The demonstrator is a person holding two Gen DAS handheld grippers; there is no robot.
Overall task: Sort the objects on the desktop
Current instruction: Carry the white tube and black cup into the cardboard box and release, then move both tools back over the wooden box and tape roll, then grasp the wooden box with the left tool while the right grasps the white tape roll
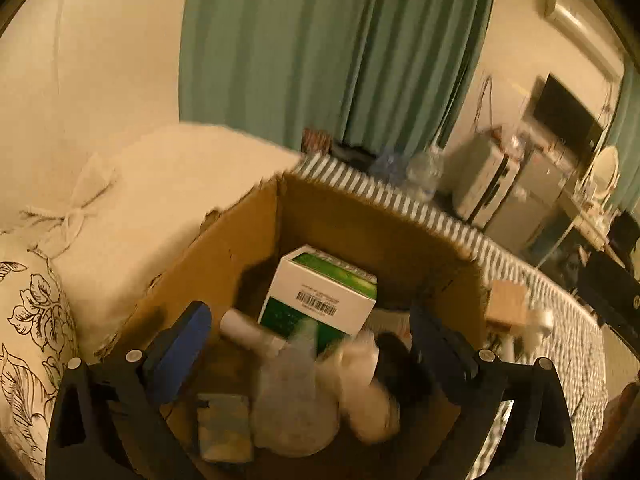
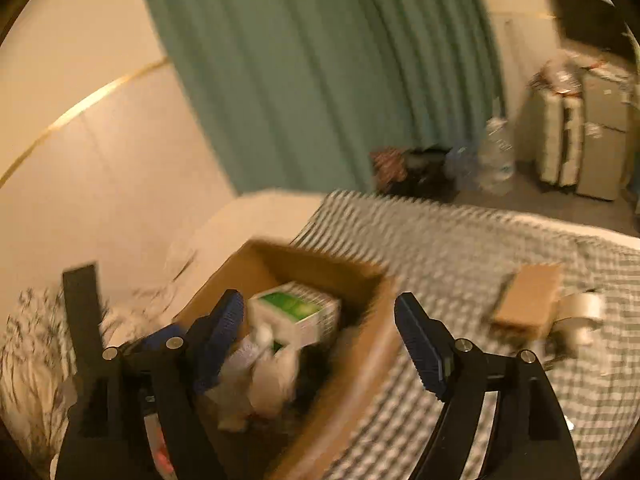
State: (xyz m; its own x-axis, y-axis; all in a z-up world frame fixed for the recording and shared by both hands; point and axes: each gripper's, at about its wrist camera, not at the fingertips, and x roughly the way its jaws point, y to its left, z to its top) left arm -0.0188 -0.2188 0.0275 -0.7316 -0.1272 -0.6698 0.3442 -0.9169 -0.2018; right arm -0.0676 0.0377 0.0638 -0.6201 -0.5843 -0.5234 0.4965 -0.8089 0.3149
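An open cardboard box (image 1: pixel 256 232) stands on a bed. In it lie a green-and-white carton (image 1: pixel 320 292), a white tube (image 1: pixel 248 330), a clear plastic bottle (image 1: pixel 296 396) and a blurred white object (image 1: pixel 364 384). My left gripper (image 1: pixel 306 320) hangs over the box, jaws wide open, pads clear of everything. In the right wrist view my right gripper (image 2: pixel 318 306) is open too. Its left finger is above the cardboard box (image 2: pixel 376 344) and the carton (image 2: pixel 296 312), and its right finger is above the bedspread. Nothing is held.
A small brown box (image 2: pixel 532 300) and a tape roll (image 2: pixel 580 308) lie on the checked bedspread (image 2: pixel 460 248) to the right. Pillows (image 1: pixel 32 320) sit left of the cardboard box. Beyond the bed are a green curtain (image 1: pixel 320 48), water bottles (image 2: pixel 496 156) and suitcases (image 2: pixel 560 140).
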